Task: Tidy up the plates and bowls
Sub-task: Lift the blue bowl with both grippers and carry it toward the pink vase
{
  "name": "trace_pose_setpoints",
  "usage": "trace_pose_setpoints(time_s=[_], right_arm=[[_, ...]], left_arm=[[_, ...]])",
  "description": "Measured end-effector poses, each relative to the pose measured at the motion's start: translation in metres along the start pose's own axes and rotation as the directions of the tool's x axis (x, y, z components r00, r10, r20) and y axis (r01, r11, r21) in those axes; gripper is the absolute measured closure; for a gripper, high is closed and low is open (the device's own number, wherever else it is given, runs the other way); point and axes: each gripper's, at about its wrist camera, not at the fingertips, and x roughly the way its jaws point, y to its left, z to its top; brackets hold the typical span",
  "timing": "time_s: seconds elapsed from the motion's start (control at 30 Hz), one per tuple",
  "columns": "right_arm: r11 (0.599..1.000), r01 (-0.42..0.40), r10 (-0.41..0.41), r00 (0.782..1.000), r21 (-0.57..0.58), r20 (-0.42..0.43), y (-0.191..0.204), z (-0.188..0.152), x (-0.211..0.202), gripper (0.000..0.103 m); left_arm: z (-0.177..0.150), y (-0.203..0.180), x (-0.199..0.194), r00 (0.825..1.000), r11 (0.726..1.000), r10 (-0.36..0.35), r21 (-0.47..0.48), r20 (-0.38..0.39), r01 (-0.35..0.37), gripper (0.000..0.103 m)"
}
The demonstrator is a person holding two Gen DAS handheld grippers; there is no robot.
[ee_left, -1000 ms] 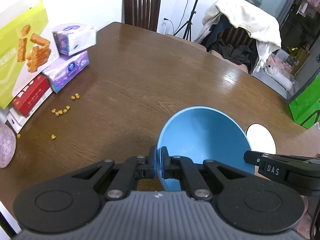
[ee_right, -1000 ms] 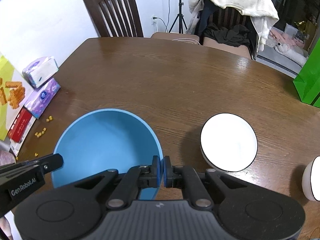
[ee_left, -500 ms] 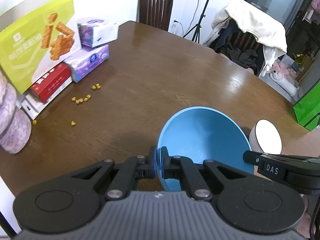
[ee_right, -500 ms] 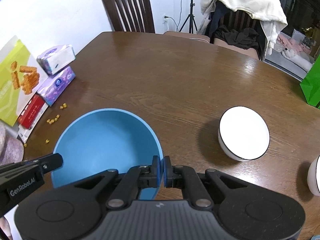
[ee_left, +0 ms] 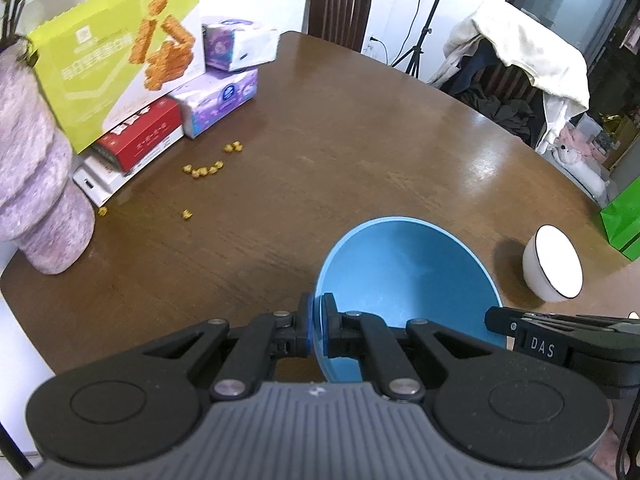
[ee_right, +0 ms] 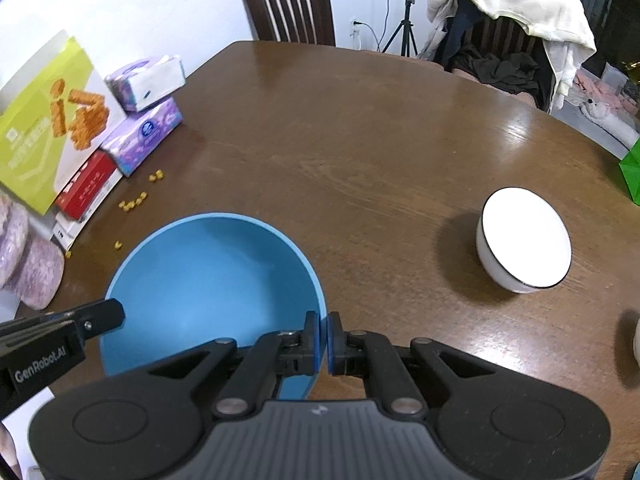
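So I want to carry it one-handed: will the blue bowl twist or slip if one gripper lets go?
Probably stiff: the blue bowl holds its shape, pinched at opposite rim edges by the left hand-held gripper and right hand-held gripper. Its smooth surface looks slippery, so it would likely pivot.

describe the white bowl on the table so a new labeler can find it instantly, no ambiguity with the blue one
Start from the round brown wooden table. On its right side, toward the green bag, a small white bowl stands alone on the wood. Unlike the larger blue bowl, clamped at its rim by both grippers, it is white with a thin dark rim line and nothing touches it.
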Motion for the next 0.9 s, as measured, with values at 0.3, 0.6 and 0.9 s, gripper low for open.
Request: trace_pose_setpoints(time_s=[0.3,0.6,0.9], right_arm=[[0.999,-0.003,0.002,1.0,-0.039,-0.028,0.019,-0.017,0.008,0.099],[0.997,-0.024,0.021,0.999,-0.074,-0.04,0.039,-0.035,0.013,0.099],[0.992,-0.038,0.034,0.999,-0.119,-0.034,0.063,-0.047,0.016,0.098]], left_arm=[[-0.019,0.021,0.005,0.999,1.0,0.024,-0.017,-0.03,-0.024,0.098],[-0.034,0.043,0.003,0.998,0.998,0.05,-0.034,-0.033,-0.051,0.098],[-0.044,0.063,0.003,0.997,0.996,0.076,-0.052,-0.027,-0.077,0.098]])
